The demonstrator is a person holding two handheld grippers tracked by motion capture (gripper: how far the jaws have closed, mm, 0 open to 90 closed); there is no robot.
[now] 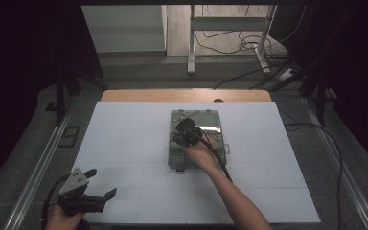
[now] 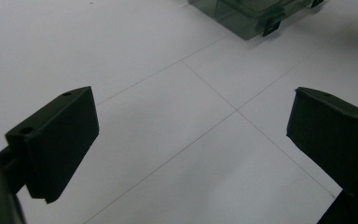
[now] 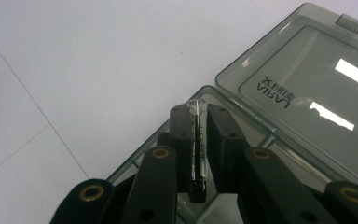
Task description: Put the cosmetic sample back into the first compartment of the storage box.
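Right claw (image 3: pixel 199 140) clenched on a thin clear glass tube (image 3: pixel 198 144); the tube stands between the two pads, its top poking past the tips, dark end low. Claw sits over the smoky plastic box (image 1: pixel 223 143) at table centre, lid (image 3: pixel 307 88) swung open to the far side. Left claw (image 1: pixel 100 184) at the near left corner of the white table (image 1: pixel 124 139), released: jaws wide apart, nothing between them, just bare sheet; box corner (image 2: pixel 247 18) far off to its right.

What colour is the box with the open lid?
The box is see-through smoky grey-green, with dark lettering on its lid. It shows best in the right gripper view.
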